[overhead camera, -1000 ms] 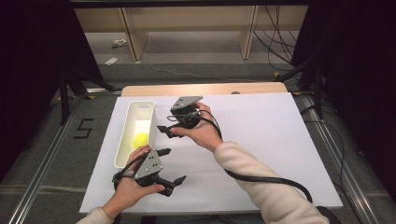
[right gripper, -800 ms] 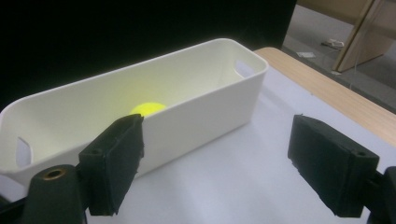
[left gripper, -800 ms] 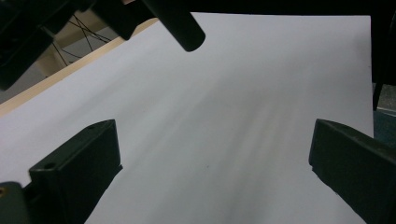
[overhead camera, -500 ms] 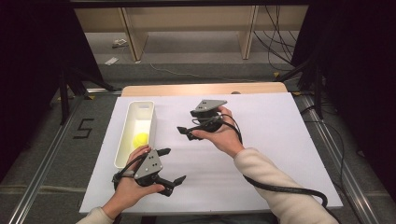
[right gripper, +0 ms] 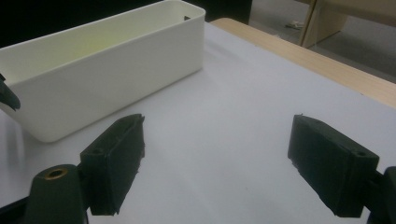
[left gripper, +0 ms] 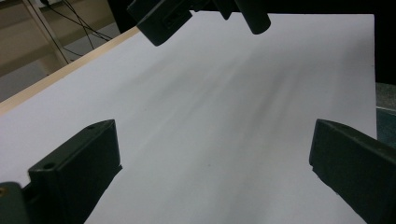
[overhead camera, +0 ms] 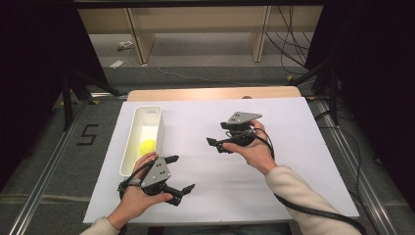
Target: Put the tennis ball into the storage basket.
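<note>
Covered almost fully by a white sheet (overhead camera: 293, 127), with the wooden table (overhead camera: 210, 93) edge visible only along the far side. Stood on the left part of the sheet: a long white bin (overhead camera: 131, 147), narrow end toward the far side, and also seen from the side in the right gripper view (right gripper: 107, 79), where the inner wall looked slightly yellow. Lay inside the bin, in its near half: a yellow ball (overhead camera: 147, 146), touching the bottom, apart from both grippers.

Held in the left hand (overhead camera: 137, 196) near the front edge of the sheet, just beside the near end of the bin: the left gripper (overhead camera: 177, 173), jaws spread wide and holding nothing, pointed to the right across the sheet. In the left gripper view, only bare white sheet between the two black jaws, with the other gripper's dark parts at the top of that view.

Held in the right hand (overhead camera: 252, 149) over the middle of the sheet, well apart from the bin: the right gripper (overhead camera: 219, 145), jaws also wide open and empty, pointed left toward the bin. In the right gripper view, bare sheet between the jaws and the bin farther off on the left side. Whether above or touching the sheet, not possible to tell.
</note>
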Demonstrator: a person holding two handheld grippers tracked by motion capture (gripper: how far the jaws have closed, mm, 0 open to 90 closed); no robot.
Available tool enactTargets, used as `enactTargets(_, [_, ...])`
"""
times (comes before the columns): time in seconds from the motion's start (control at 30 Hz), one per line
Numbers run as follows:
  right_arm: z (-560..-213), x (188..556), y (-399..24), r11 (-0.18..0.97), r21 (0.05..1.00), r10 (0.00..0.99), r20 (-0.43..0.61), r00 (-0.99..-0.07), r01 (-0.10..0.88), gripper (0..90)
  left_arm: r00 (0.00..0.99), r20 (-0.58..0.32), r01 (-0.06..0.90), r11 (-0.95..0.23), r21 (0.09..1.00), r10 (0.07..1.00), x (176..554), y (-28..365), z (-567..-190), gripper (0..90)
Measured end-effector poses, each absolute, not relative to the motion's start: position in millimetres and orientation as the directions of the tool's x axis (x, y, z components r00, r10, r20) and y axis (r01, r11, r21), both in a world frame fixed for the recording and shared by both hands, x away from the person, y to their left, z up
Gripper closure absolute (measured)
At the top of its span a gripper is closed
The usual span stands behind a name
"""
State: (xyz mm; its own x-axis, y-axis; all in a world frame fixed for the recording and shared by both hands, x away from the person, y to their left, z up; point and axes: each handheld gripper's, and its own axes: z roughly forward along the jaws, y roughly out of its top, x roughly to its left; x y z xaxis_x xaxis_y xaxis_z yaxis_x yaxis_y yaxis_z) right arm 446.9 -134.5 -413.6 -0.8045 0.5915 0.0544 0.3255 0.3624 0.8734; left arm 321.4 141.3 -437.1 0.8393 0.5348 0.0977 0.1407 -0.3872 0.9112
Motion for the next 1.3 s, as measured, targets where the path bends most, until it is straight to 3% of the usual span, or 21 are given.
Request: enactTargets(1.3, [-435.1,386.2,-242.3,0.301,0.870,0.705,0.073,-0.706,0.390,19.5,0.833,0.101,0.135,-0.378,0.916,0.543,321.3,142.5,-434.2,1.4])
